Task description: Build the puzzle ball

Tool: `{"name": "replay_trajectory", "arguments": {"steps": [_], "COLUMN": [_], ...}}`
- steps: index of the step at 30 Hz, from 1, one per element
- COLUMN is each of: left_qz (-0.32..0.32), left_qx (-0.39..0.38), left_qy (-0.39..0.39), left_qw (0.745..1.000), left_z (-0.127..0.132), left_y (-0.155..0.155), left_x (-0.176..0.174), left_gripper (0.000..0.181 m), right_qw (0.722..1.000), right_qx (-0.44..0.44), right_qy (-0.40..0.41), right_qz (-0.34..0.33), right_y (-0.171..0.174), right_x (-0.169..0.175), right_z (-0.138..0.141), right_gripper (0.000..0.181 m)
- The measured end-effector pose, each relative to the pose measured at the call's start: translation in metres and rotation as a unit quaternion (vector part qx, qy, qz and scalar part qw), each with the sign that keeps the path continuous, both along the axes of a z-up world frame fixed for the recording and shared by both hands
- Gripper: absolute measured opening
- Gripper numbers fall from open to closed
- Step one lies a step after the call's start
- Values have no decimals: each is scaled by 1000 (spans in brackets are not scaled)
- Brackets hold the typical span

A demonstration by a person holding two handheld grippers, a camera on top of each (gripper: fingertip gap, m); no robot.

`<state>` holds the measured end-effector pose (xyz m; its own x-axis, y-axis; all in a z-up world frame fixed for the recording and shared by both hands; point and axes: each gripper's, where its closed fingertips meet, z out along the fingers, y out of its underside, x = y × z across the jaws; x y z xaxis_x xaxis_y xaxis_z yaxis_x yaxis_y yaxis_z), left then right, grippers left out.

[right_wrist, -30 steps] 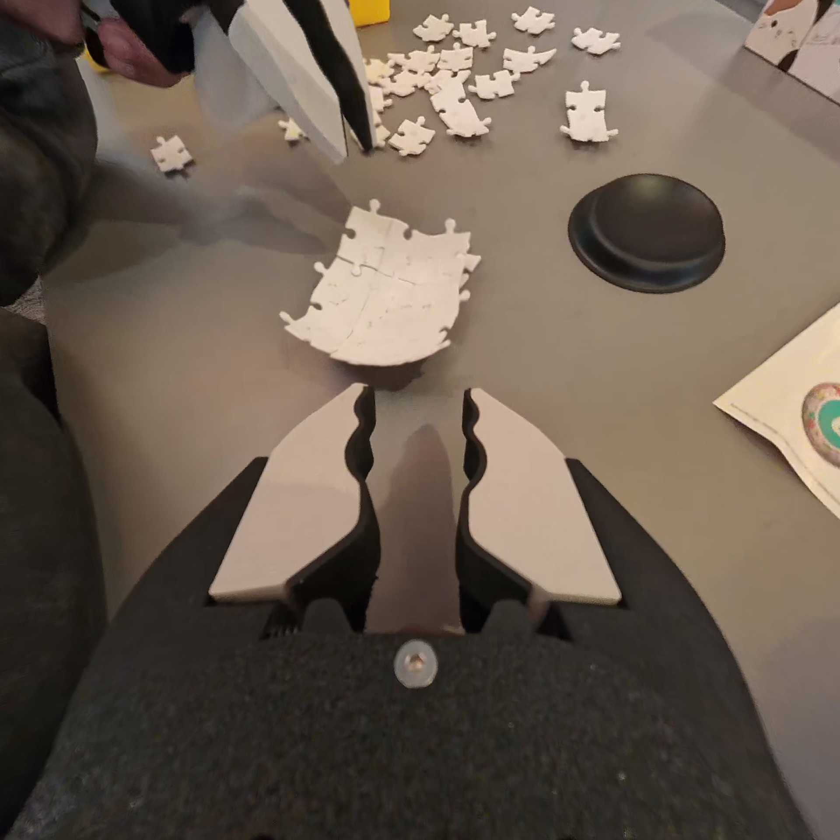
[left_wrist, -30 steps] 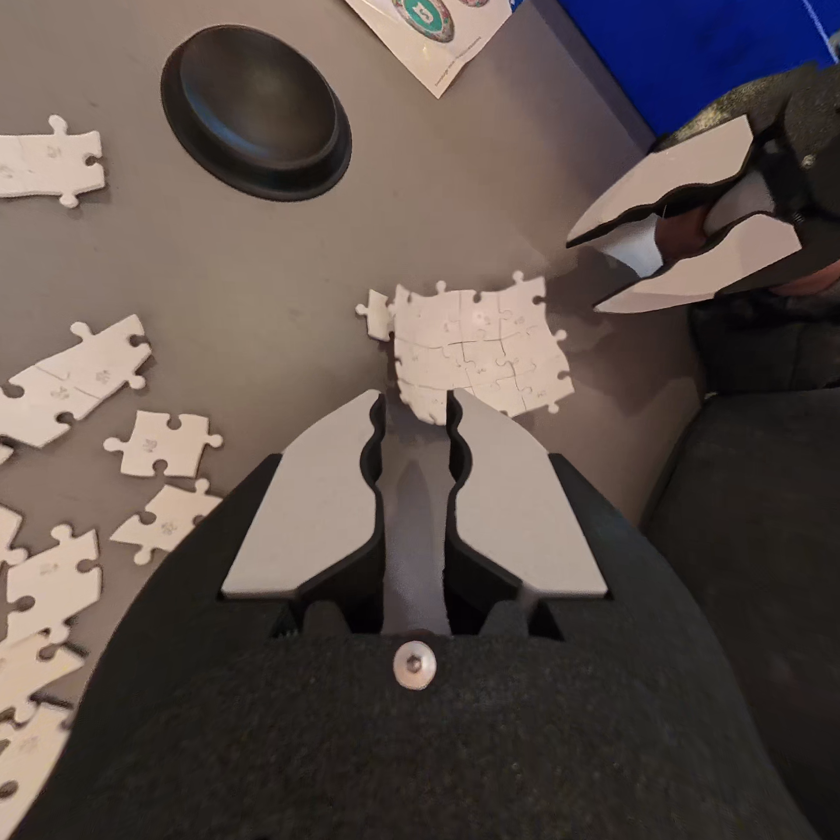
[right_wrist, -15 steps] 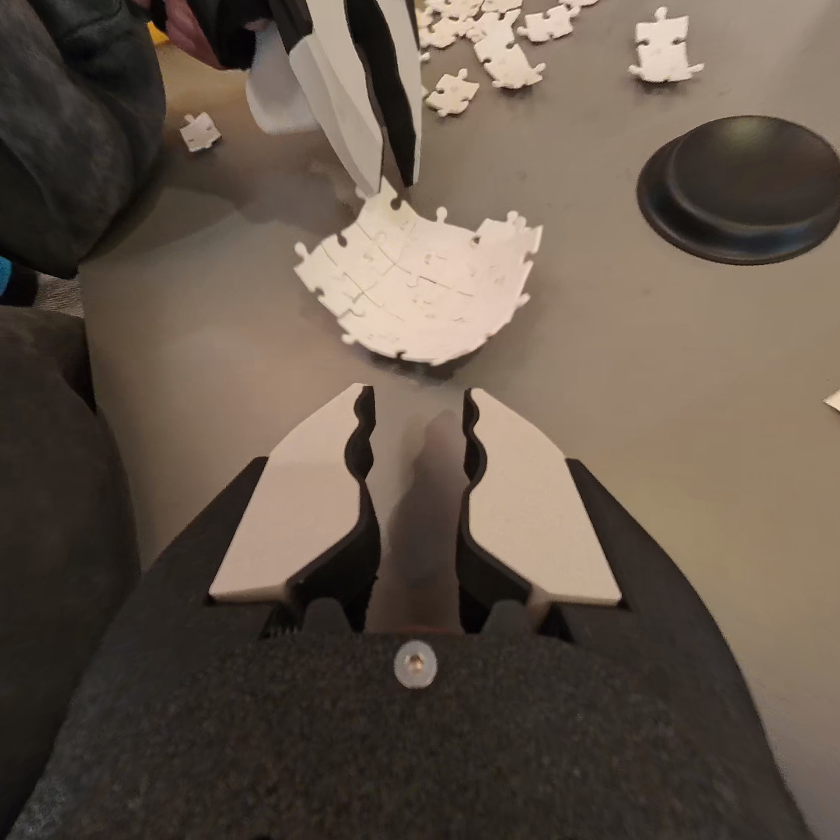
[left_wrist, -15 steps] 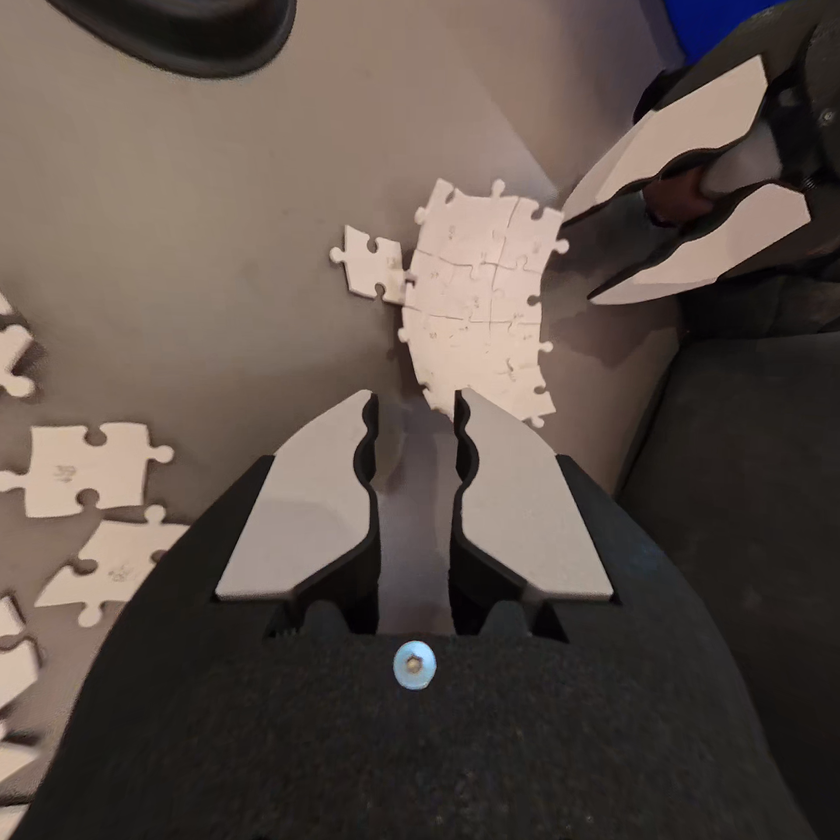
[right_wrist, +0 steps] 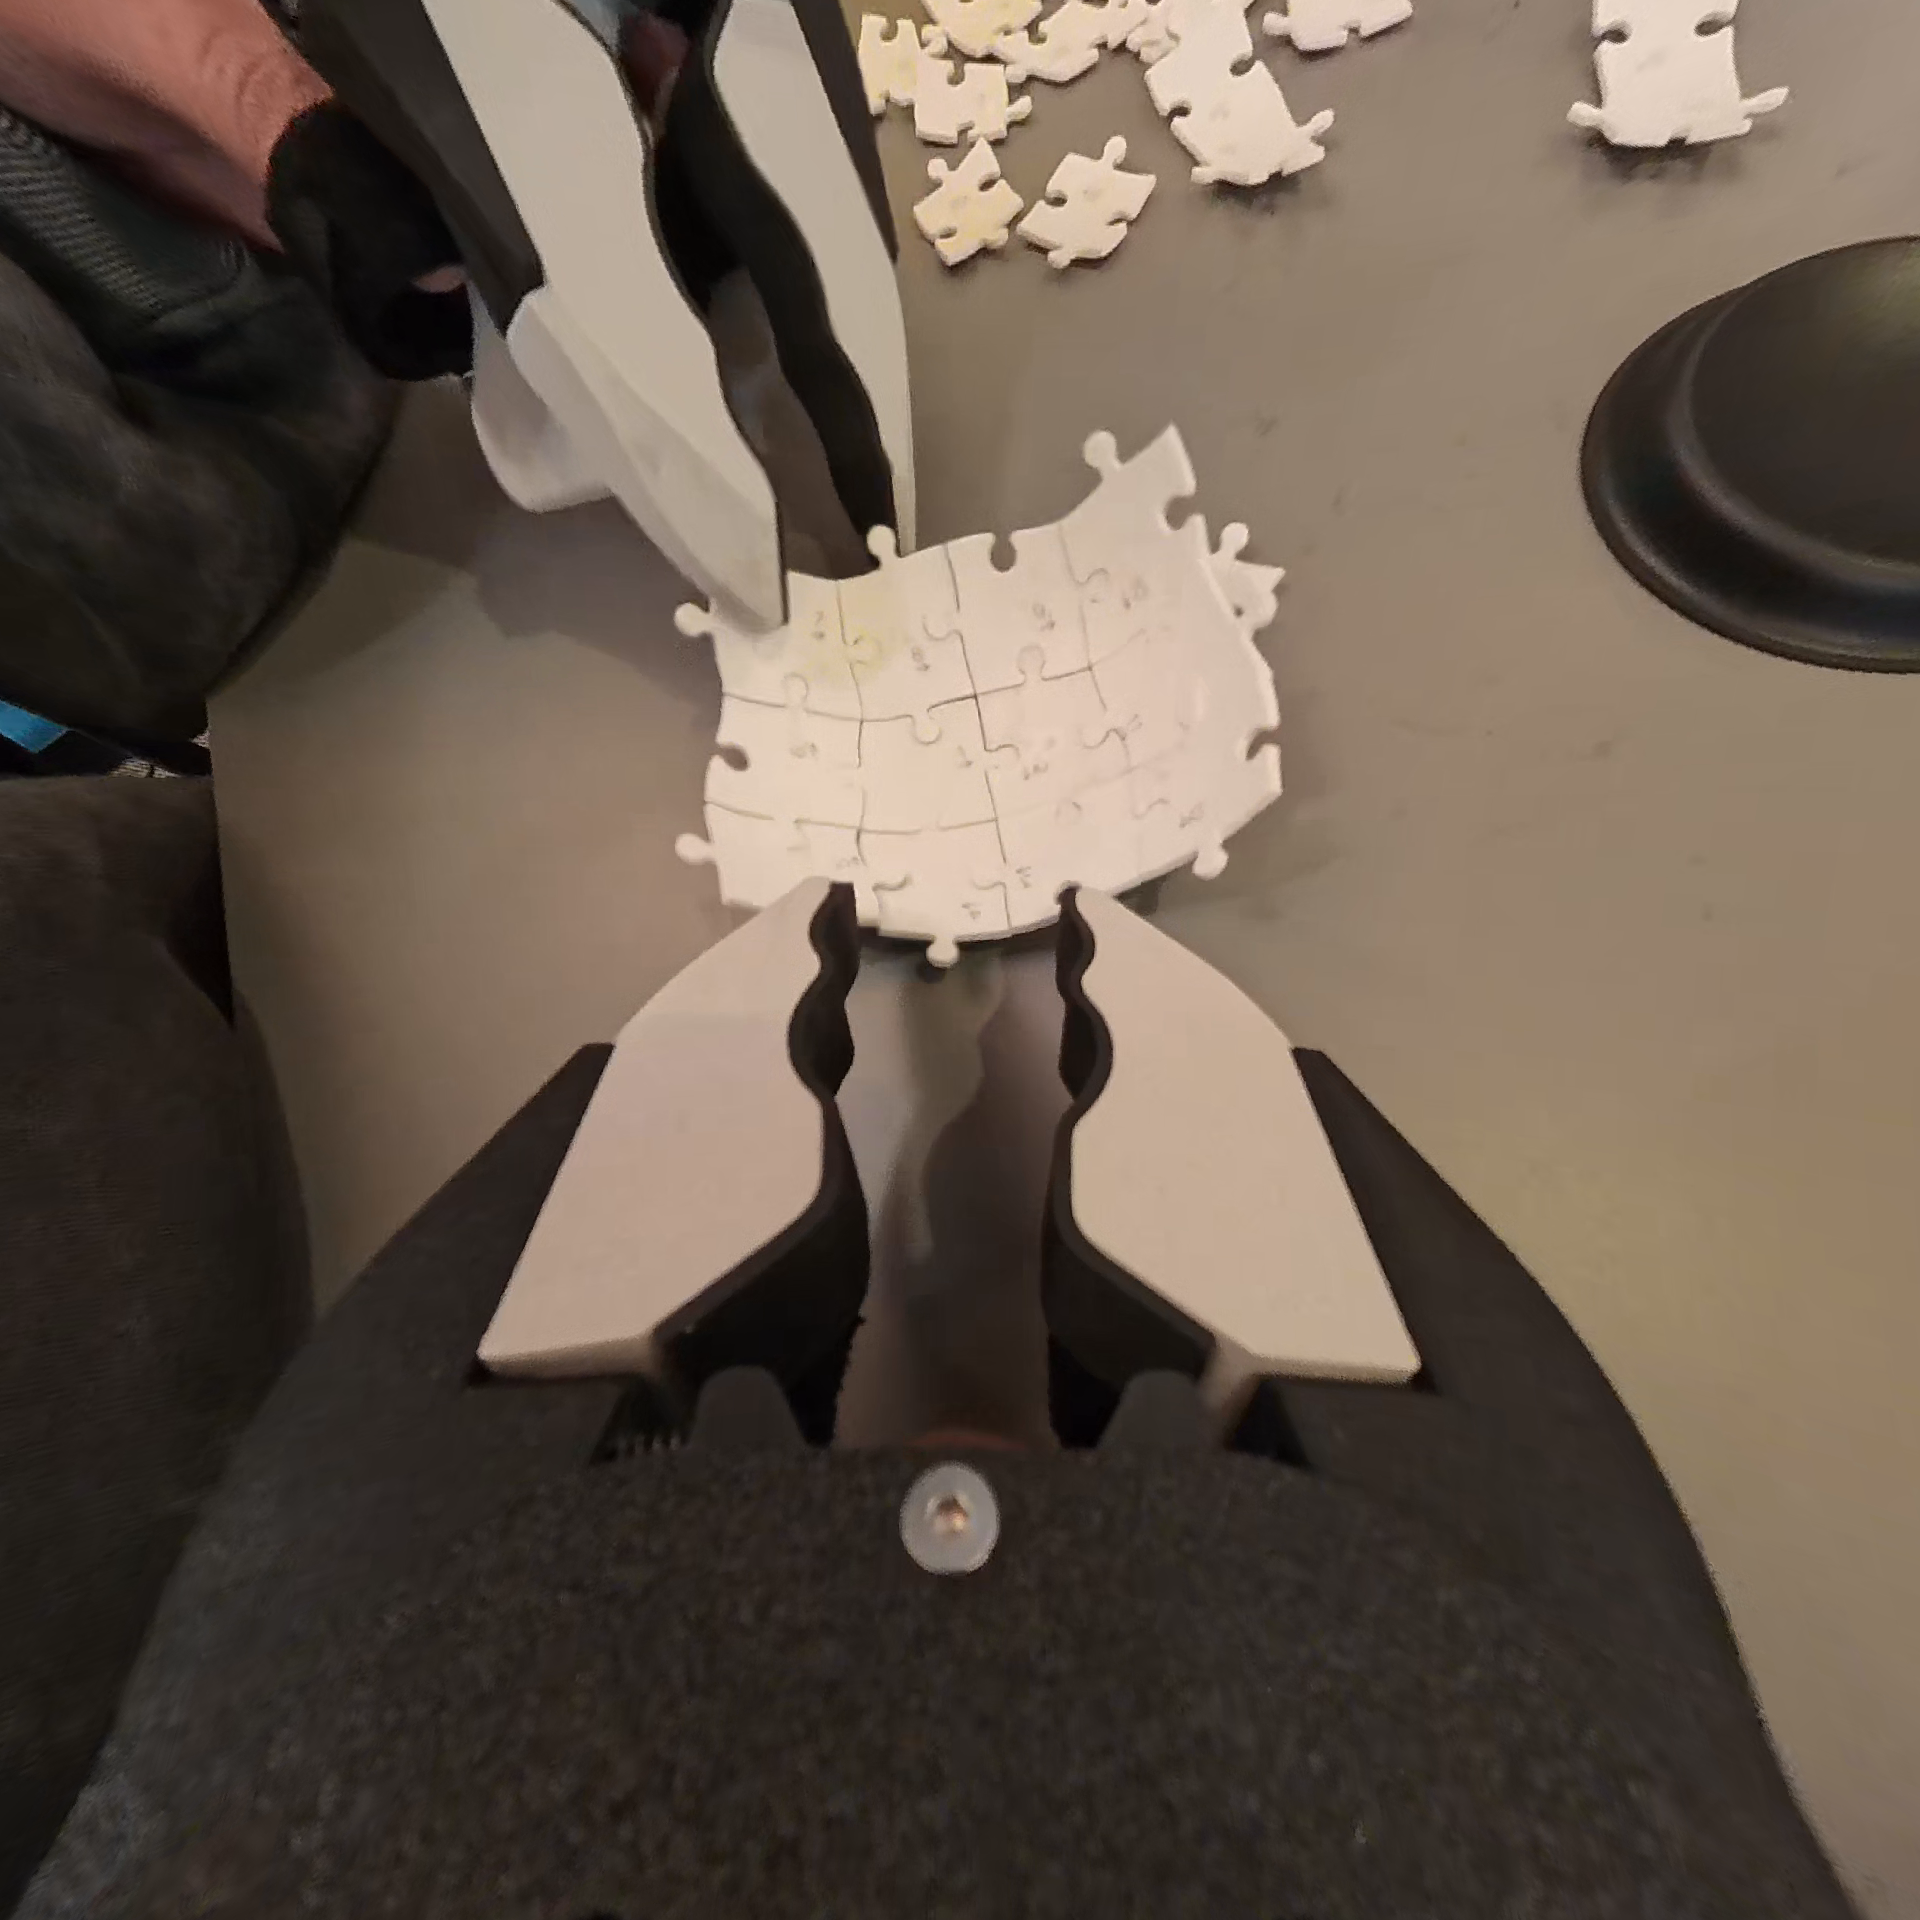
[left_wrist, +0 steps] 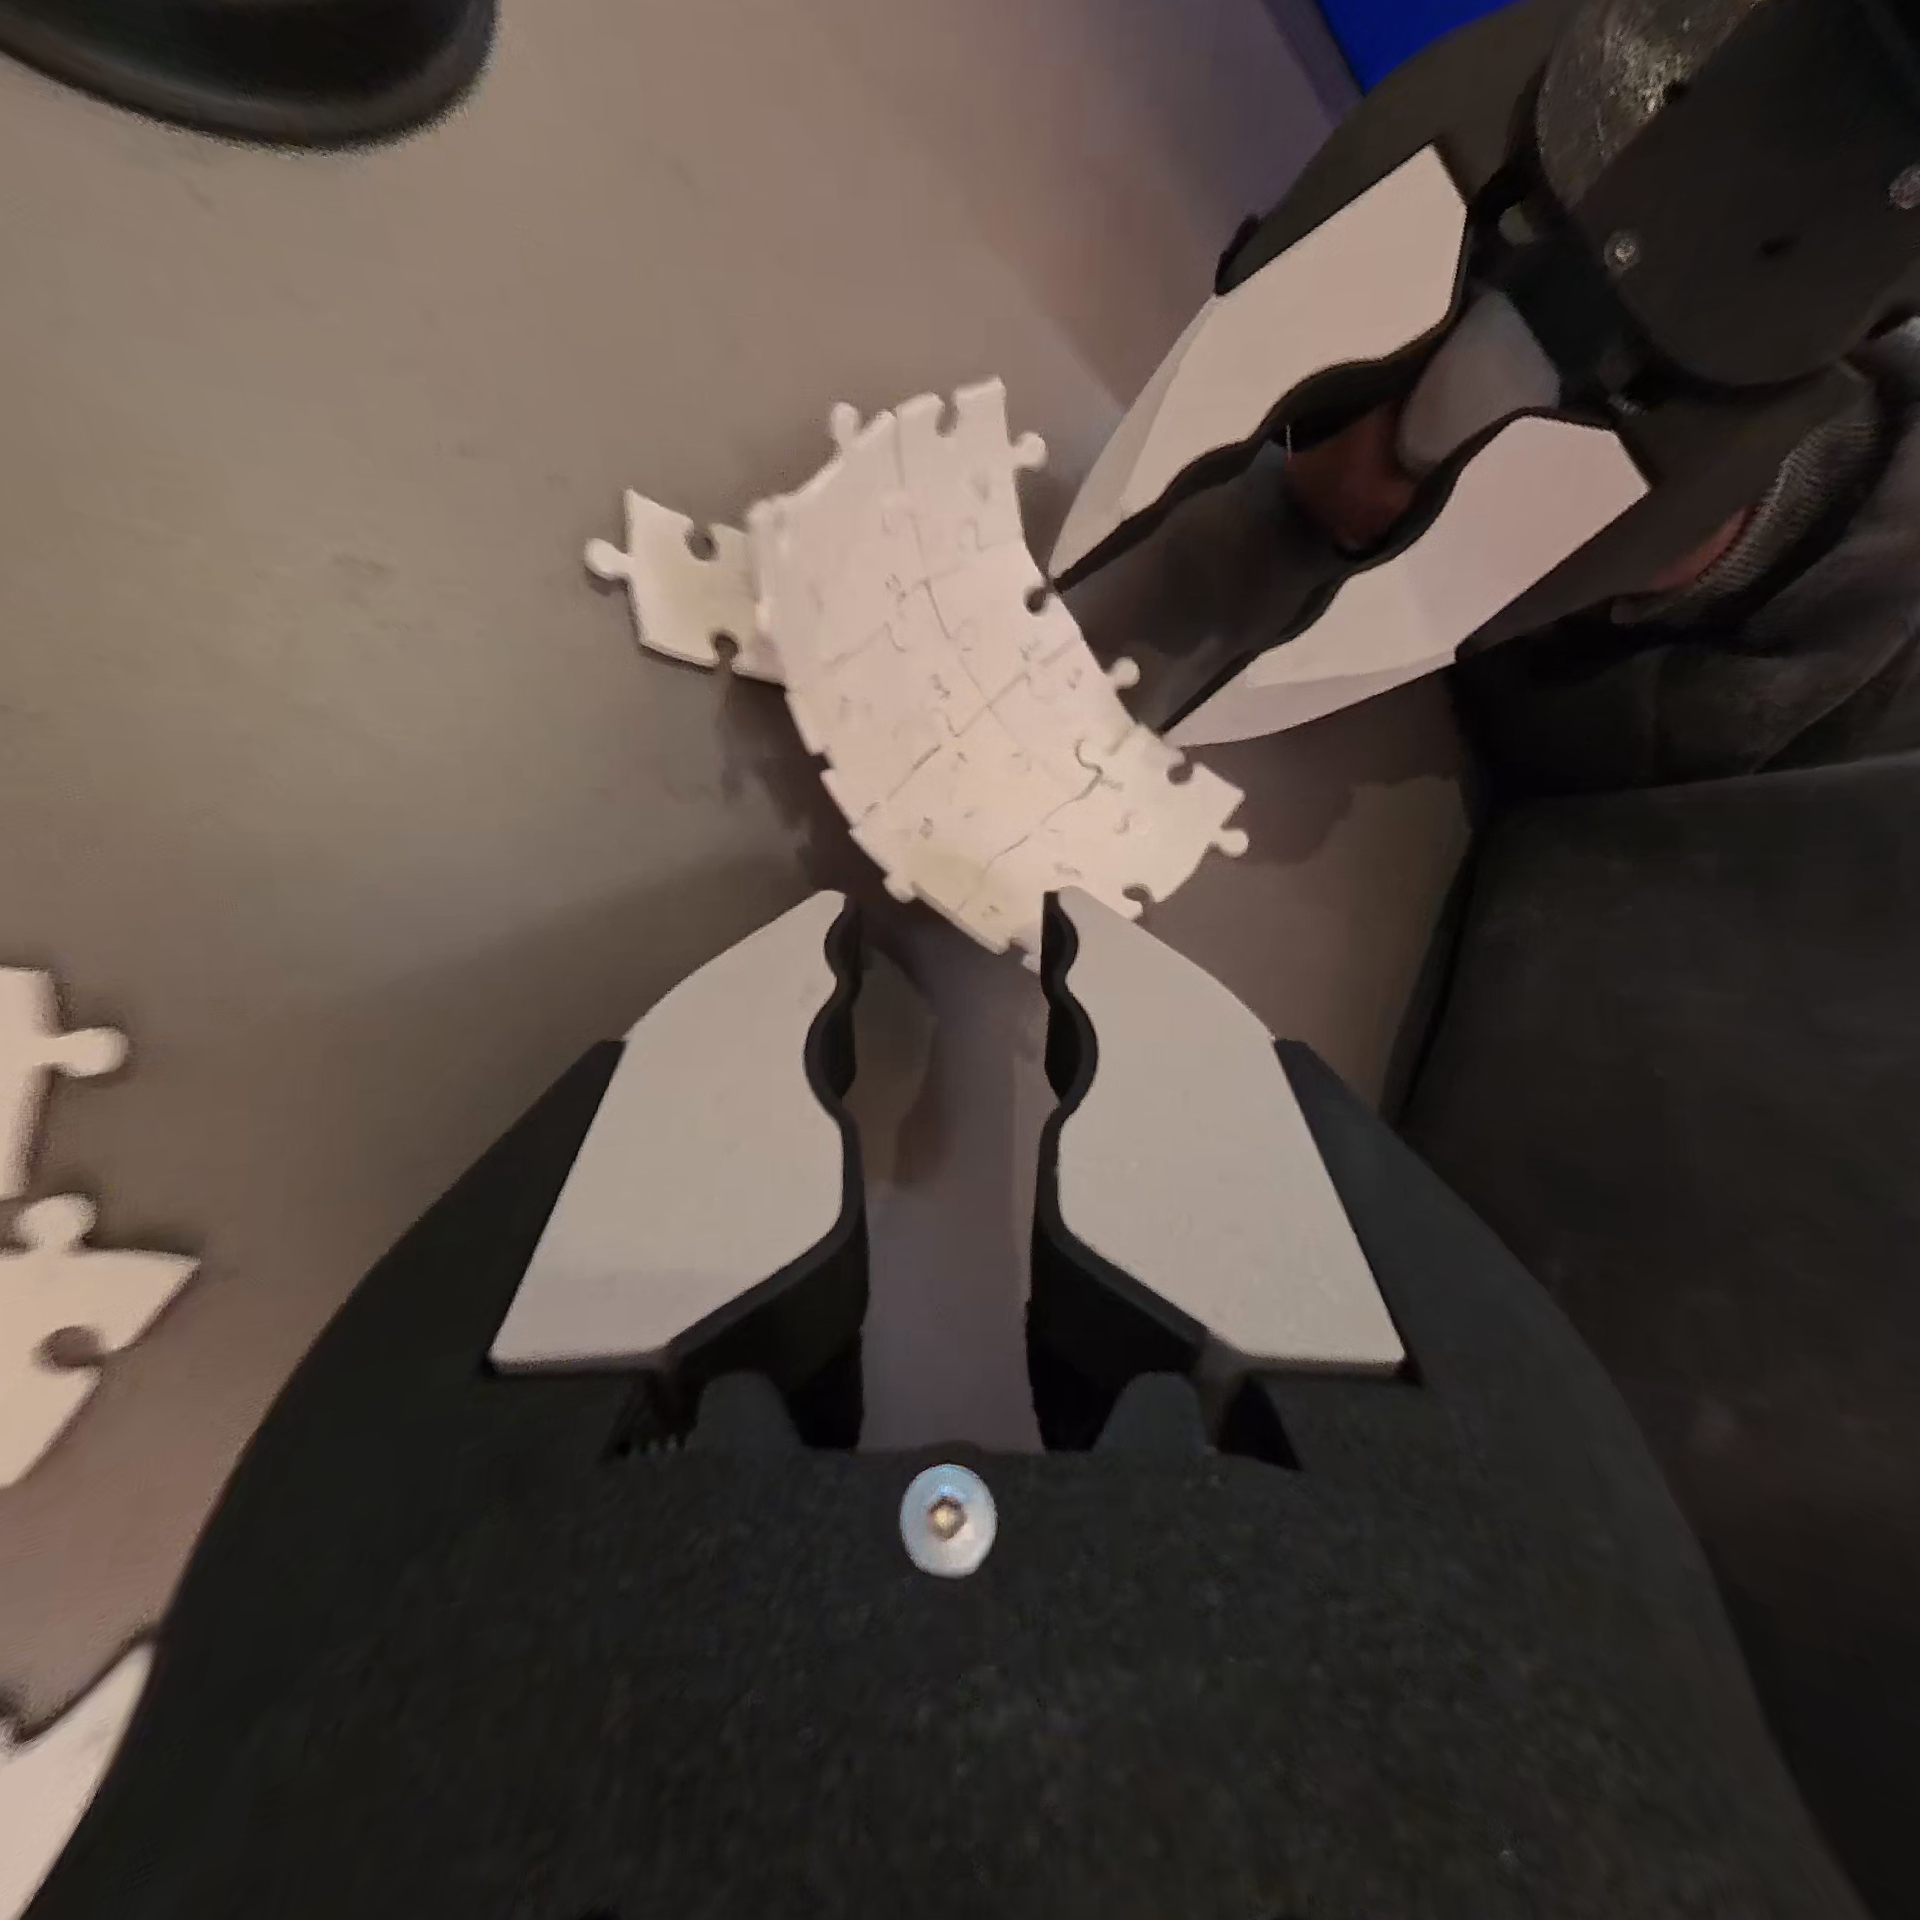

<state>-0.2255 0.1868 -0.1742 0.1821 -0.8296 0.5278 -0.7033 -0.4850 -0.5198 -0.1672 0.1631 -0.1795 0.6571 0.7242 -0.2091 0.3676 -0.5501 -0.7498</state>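
A curved white section of joined puzzle pieces (left_wrist: 966,675) rests on the grey table, hollow side up; it also shows in the right wrist view (right_wrist: 997,727). One piece (left_wrist: 675,592) sticks out from its far side. My left gripper (left_wrist: 948,914) is open, and the section's near edge lies between its tips. In the right wrist view the left gripper (right_wrist: 826,571) straddles the section's far left corner. My right gripper (right_wrist: 951,904) is open, with the section's near rim between its tips; it also shows in the left wrist view (left_wrist: 1117,655), at the section's right edge.
A black round stand (right_wrist: 1766,468) sits to the right of the section. Several loose white pieces (right_wrist: 1081,197) and a joined strip (right_wrist: 1673,83) lie at the back. More pieces (left_wrist: 62,1299) lie at left. A dark cushion (left_wrist: 1662,1143) borders the table edge. About 7 cm separates my left fingertips from my right.
Both grippers have closed in on the curved section from opposite sides and now reach its edges. The section has turned and tilted slightly. Both stay open.
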Motion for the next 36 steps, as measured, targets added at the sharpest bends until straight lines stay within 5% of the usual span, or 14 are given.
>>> {"name": "replay_trajectory", "arguments": {"steps": [11, 16, 23, 29, 33, 36], "left_qz": [15, -6, -7, 3, -77, -118], "left_qx": [113, 103, 88, 155, 185, 202], "left_qy": [14, 31, 33, -2, 13, 47], "left_qw": [993, 994, 996, 988, 980, 971], "left_z": [22, 8, -6, 20, 22, 8], "left_y": [51, 52, 53, 55, 38, 34], "left_x": [11, 23, 34, 41, 40, 36], "left_gripper": [31, 34, 33, 29, 0, 1], "right_qw": [999, 998, 997, 995, 996, 996], "right_qx": [6, -14, -6, 14, 14, 10], "right_qy": [-10, 30, -42, -85, -85, -81], "right_qz": [-33, -55, -69, -46, -35, -28], "right_y": [15, 34, 56, 60, 62, 62], "right_x": [19, 15, 23, 17, 14, 12], "right_z": [1, 8, -7, -13, -13, -13], "right_gripper": [35, 28, 24, 24, 26, 26]}}
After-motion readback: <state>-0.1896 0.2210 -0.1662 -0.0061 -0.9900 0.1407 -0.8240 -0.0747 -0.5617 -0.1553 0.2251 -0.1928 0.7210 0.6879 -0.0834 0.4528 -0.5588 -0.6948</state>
